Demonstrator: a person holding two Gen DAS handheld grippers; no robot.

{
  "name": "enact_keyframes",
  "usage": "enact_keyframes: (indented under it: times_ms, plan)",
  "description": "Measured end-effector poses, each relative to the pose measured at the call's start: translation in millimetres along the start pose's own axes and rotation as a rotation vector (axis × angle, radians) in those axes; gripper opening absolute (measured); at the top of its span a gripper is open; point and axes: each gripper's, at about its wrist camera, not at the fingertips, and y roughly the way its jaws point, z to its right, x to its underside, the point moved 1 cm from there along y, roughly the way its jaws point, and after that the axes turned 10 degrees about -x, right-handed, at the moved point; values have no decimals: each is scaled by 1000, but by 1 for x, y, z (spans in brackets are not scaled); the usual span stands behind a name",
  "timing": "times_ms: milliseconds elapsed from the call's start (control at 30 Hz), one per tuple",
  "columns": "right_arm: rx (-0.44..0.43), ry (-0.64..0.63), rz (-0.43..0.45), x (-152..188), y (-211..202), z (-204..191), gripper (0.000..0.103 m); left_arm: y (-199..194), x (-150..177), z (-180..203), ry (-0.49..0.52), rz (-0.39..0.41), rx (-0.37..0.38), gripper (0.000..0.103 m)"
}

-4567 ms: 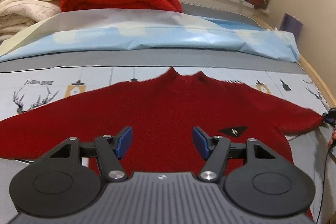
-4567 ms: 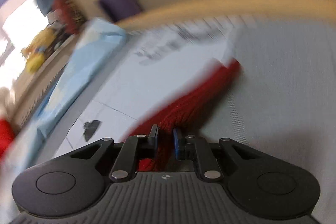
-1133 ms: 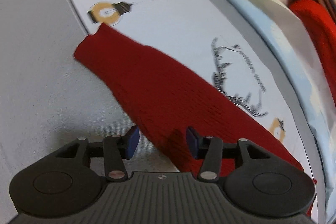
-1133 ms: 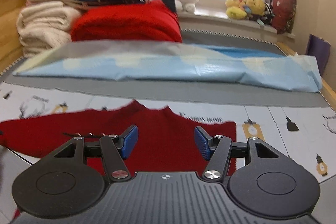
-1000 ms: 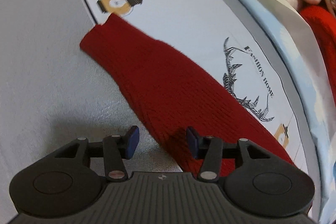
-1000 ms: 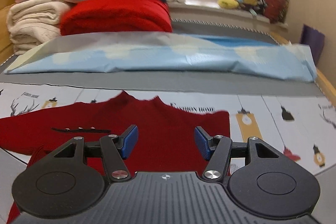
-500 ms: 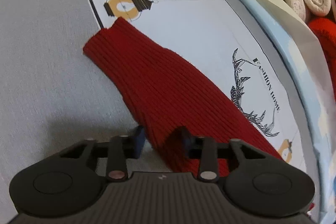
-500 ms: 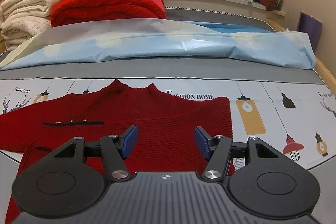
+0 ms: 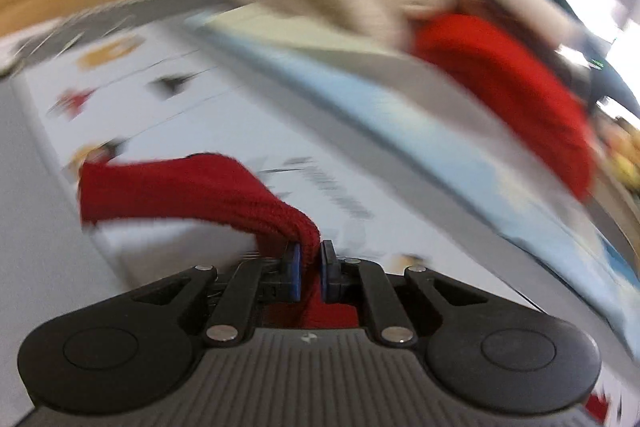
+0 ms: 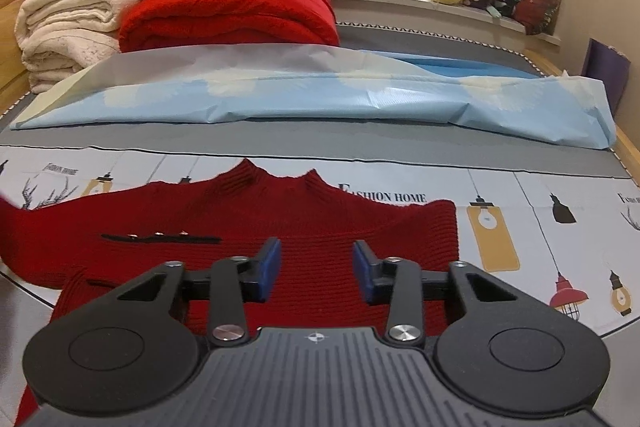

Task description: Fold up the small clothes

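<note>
Pinching the left sleeve [image 9: 188, 187] of the red sweater [image 10: 248, 239] partway along its length, my left gripper [image 9: 309, 269] has the knit bunched between its blue pads, the jaws closing the last bit onto it, and the cuff end droops off to the left, clear of the printed sheet [image 9: 224, 115]. That view is badly smeared, so I cannot tell how much cloth is really caught. The body of the sweater lies flat on the sheet ahead of my right gripper [image 10: 316, 267], whose jaws are narrowing with only air between the pads; it hovers over the lower chest and touches nothing that I can see. The right side already looks turned in, with a straight edge near the lamp print [image 10: 492, 235]. To do this sleeve fold well, I judge I should carry the sleeve across the chest in a low arc, keeping it taut enough that the cuff trails rather than doubles under, and lay it square to the shoulder line. My right gripper could press down near the left shoulder to stop the body from dragging. The risk is a thick knit slipping from a shallow pinch, or the whole garment sliding on the smooth sheet.
</note>
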Motion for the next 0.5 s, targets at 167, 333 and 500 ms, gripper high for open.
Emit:
enact_keyframes:
  times_ms: [167, 333, 500]
  plan:
    - [-17, 19, 0, -2, 0, 0, 35, -62, 44, 90, 218, 47, 238, 9]
    - [-9, 46, -17, -1, 4, 4, 35, -100, 97, 166, 456, -110, 618, 15]
    - [2, 150, -50, 3, 8, 21, 36, -74, 50, 141, 272, -138, 609, 17]
